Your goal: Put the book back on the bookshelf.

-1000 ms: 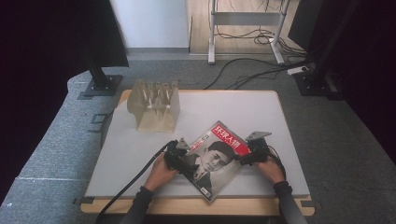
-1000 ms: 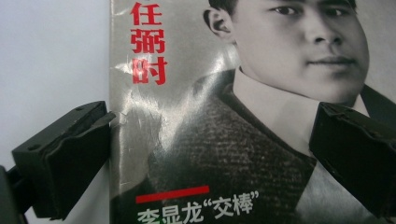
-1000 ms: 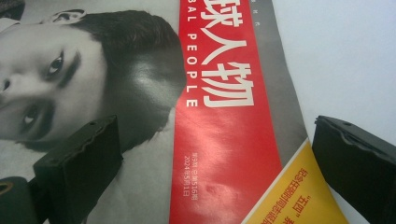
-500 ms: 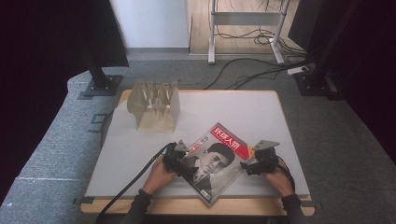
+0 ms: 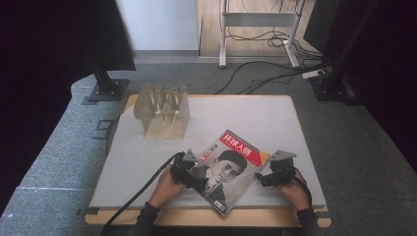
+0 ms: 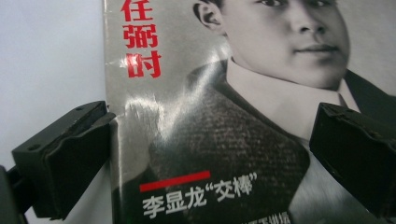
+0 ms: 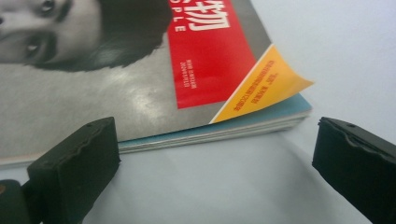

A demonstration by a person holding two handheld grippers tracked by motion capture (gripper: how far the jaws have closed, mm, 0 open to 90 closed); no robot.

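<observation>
Flat near the worktop's [image 5: 147,162] front edge lies the magazine [image 5: 228,169] — left tool [image 5: 189,176] spread apart over its cover, right tool [image 5: 264,178] apart too, just off its curled yellow corner [image 7: 266,86].

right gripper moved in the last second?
Yes. The right gripper has pulled back toward the table's near edge, off the magazine's yellow corner; its fingers are open.

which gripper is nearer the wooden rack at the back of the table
Left. The left gripper sits at the magazine's left edge, below the rack; the right gripper is beyond the magazine's right edge, farther off.
</observation>
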